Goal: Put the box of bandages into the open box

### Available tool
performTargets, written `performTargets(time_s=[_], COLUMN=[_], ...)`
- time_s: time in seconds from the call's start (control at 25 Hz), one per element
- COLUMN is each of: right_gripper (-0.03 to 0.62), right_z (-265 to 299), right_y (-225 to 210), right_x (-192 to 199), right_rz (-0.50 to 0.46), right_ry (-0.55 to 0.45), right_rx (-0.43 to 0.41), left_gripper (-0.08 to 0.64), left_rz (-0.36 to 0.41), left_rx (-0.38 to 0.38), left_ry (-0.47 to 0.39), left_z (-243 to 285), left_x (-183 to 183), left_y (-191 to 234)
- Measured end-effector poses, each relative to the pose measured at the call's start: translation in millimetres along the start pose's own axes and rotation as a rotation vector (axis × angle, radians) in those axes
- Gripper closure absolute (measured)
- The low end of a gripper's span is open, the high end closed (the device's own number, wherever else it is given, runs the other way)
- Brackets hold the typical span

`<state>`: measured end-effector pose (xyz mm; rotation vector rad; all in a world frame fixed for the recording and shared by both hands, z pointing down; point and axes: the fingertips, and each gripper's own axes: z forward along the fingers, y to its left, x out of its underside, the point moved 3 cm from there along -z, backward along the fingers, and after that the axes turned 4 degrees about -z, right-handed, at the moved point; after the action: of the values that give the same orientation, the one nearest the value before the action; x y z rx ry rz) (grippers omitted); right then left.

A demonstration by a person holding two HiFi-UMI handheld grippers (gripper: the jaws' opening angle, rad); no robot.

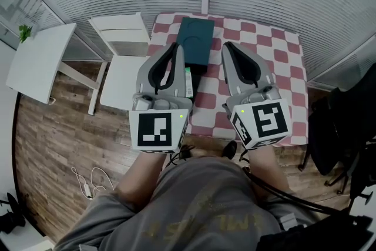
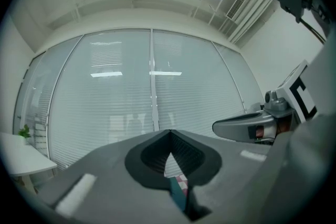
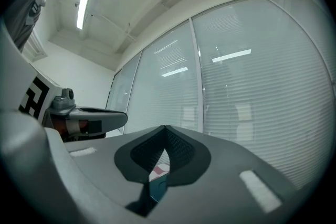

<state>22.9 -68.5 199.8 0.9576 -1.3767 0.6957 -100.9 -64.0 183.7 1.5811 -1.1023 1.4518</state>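
In the head view a dark teal box (image 1: 197, 38) lies on the red-and-white checkered table (image 1: 270, 47). A narrow white-and-green box of bandages (image 1: 188, 80) shows beside it, mostly hidden behind my left gripper (image 1: 176, 46). Both grippers are held side by side above the table's near half, pointing away from me. The left gripper (image 2: 169, 132) is shut, tips touching, with nothing between them. The right gripper (image 1: 226, 45) (image 3: 165, 127) is shut and empty as well. Each gripper view shows only a sliver of teal box and cloth through the jaw gap.
A white chair (image 1: 120, 38) stands against the table's left side, with a white side table (image 1: 41, 62) further left. A black chair (image 1: 346, 126) stands at the right. A white cable (image 1: 88, 182) lies on the wooden floor. Window blinds fill the far wall.
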Motion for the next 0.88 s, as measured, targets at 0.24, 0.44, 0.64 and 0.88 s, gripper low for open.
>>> performTargets(time_s=[0.24,0.44,0.64,0.88], right_gripper=[0.568,0.568,0.568,0.568], right_z=[-4.1,-5.1,-3.9,-2.2], right_y=[-3.1,-2.9,-0.4,2.2], right_x=[7.2,7.7,9.8,10.1], right_rz=[0.016,0.02,0.026,0.027], right_ry=[0.017,0.009,0.011,0.014], right_rx=[0.012,0.007,0.001,-0.003], left_gripper=[0.56,0.56,0.56,0.56], left_rz=[0.006,0.01,0.015,0.02], left_rx=[-0.003,-0.009,-0.016,-0.012], left_ry=[0.013,0.018,0.028,0.026], left_z=[-0.4,-2.1,-3.2,-4.7], left_x=[2.0,1.7,2.2,3.1], left_y=[-5.7,-7.3,-5.6,-5.1])
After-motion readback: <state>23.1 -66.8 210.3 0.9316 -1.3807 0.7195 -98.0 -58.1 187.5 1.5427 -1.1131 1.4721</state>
